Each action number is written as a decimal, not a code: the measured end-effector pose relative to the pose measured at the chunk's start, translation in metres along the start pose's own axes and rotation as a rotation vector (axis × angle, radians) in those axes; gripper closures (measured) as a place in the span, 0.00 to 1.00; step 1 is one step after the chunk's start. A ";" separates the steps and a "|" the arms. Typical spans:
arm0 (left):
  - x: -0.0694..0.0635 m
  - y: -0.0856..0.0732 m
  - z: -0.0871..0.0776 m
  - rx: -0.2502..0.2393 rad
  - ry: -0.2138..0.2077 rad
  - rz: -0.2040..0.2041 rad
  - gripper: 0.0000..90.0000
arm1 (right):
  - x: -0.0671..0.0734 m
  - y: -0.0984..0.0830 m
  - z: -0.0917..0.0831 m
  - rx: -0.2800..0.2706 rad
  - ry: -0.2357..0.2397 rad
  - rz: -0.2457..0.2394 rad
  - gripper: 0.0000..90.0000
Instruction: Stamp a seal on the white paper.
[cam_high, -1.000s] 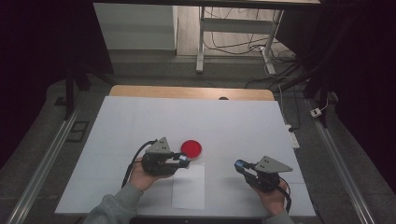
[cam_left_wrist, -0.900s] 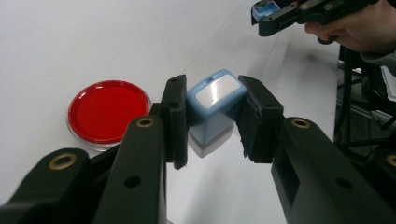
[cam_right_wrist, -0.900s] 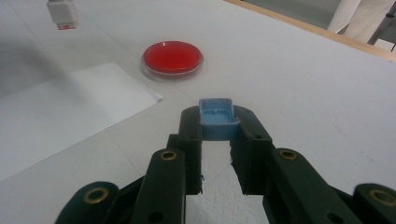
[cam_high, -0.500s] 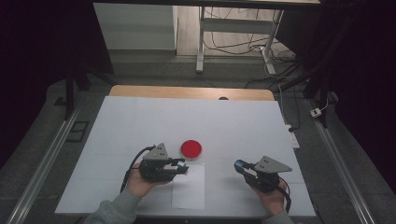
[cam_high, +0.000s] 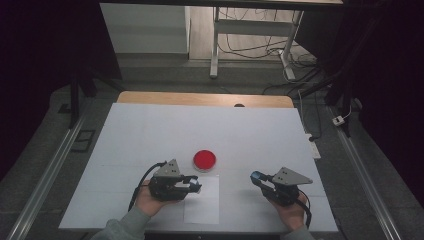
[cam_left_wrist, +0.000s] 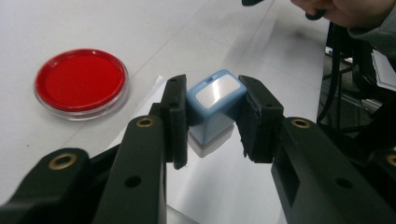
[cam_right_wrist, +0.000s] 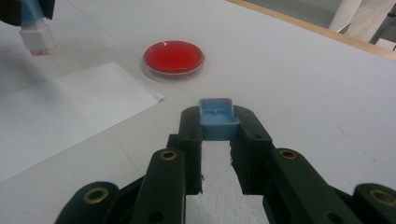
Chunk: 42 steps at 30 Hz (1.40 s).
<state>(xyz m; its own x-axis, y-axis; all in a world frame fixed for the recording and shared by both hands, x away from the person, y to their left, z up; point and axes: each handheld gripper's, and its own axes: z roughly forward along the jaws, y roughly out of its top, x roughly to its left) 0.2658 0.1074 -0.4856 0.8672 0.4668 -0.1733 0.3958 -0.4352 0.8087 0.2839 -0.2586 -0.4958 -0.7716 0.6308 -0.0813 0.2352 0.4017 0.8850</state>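
My left gripper (cam_left_wrist: 212, 116) is shut on a blue stamp (cam_left_wrist: 214, 105) with a white base, held a little above a white sheet of paper (cam_high: 202, 200). The same stamp (cam_right_wrist: 36, 32) hangs at the upper left of the right gripper view, over the paper (cam_right_wrist: 60, 116). A round red ink pad (cam_high: 204, 160) lies just beyond the sheet, also seen as the ink pad (cam_left_wrist: 81, 83) and ink pad (cam_right_wrist: 173, 58). My right gripper (cam_right_wrist: 217, 126) is shut on a small blue stamp cap (cam_right_wrist: 217, 116), right of the sheet, with the left gripper (cam_high: 192, 186) and right gripper (cam_high: 256, 177) both low over the table.
The white table top (cam_high: 150, 135) reaches back to a wooden edge (cam_high: 205, 99). Cables and a metal stand leg (cam_high: 215, 45) lie on the floor behind. A rail (cam_high: 367, 180) runs along the right side.
My left hand has drawn back a little from the ink pad toward the paper with the stamp. The right hand has stayed put.
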 end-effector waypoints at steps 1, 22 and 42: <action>0.000 0.000 0.001 0.004 -0.002 0.001 0.73 | 0.000 0.000 0.000 0.000 0.000 0.000 0.82; -0.001 -0.006 0.028 0.051 -0.003 0.006 0.73 | 0.001 0.000 0.001 0.006 -0.003 -0.002 0.82; 0.002 -0.010 0.042 0.079 0.032 0.024 0.73 | 0.001 0.000 0.002 0.003 0.001 -0.002 0.82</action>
<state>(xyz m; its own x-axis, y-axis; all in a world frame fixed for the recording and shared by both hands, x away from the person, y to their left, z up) 0.2759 0.0804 -0.5176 0.8672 0.4793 -0.1351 0.3987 -0.5058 0.7650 0.2841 -0.2570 -0.4970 -0.7728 0.6293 -0.0825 0.2356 0.4052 0.8833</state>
